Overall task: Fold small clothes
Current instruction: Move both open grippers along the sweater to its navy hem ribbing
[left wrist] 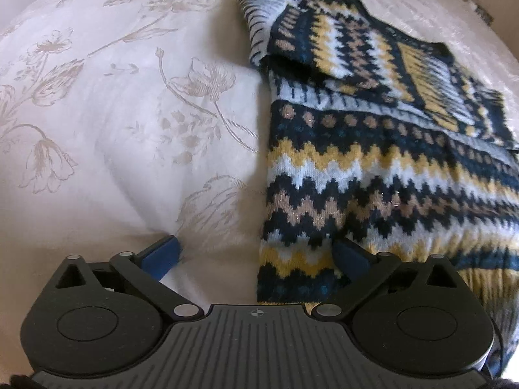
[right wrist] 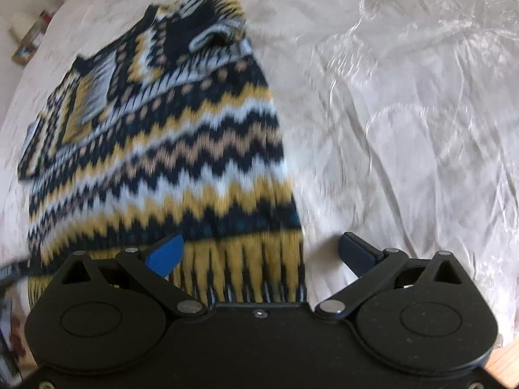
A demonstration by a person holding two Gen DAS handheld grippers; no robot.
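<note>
**Patterned knit sweater on a bed cover, both grippers spread wide at its near edge**

Left wrist view: the sweater, knitted in navy, mustard, tan and pale-blue zigzag bands, fills the right half of the frame and lies on a cream bedspread woven with a floral motif. A sleeve is folded across the upper part of the garment, in the upper right of the frame. The left gripper sits at the bottom of the frame with its jaws set wide apart. Its left blue pad presses on the bare bedspread; its right pad meets the sweater's lower corner, and nothing is clamped between them.

Right wrist view (motion-blurred): the same sweater occupies the left and centre of the frame, its mustard ribbed hem nearest the camera. The right gripper, at bottom centre, is likewise spread wide. The hem lies between its two pads without being pinched; the right pad stands over crumpled bedspread. Small, indistinct objects appear at the upper left.
</note>
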